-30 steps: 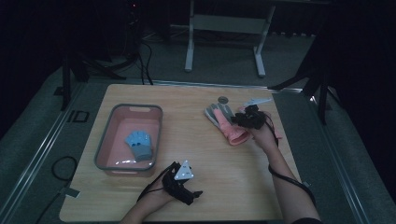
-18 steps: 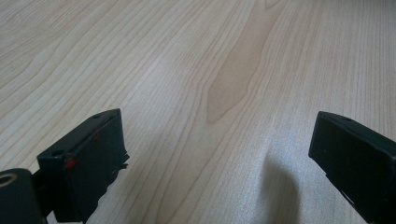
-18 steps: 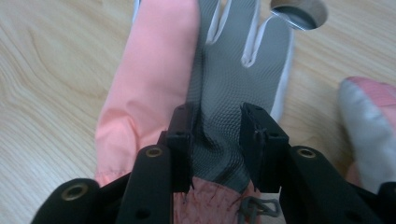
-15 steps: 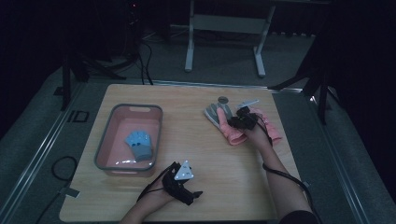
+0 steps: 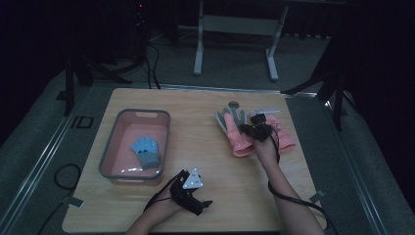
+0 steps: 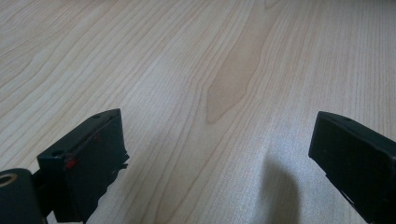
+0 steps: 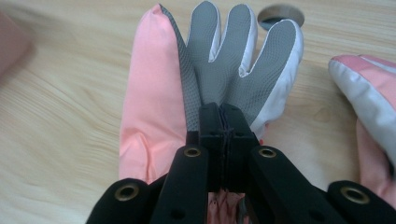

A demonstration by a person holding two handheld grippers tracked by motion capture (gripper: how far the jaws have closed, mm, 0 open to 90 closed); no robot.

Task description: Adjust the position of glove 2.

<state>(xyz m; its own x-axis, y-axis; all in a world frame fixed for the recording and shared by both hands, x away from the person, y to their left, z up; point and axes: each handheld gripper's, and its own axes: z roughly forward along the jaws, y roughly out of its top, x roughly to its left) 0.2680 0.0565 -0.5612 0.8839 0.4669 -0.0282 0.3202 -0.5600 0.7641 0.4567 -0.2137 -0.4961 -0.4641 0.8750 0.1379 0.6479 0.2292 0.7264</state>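
Wood-grain table, quilted pink glove

- Left gripper: black body, grey three-cornered plate on top, black cable looping from it; its own view shows blocky black jaws with small red marks.
- Right gripper: black, brass-ringed screw holes along its arms; black cable trailing.
- Forearms bare, no sleeves.

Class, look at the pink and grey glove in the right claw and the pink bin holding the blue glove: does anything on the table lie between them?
Nothing visible does. The right claw is shut on the pink and grey glove, and bare table lies between it and the pink bin.
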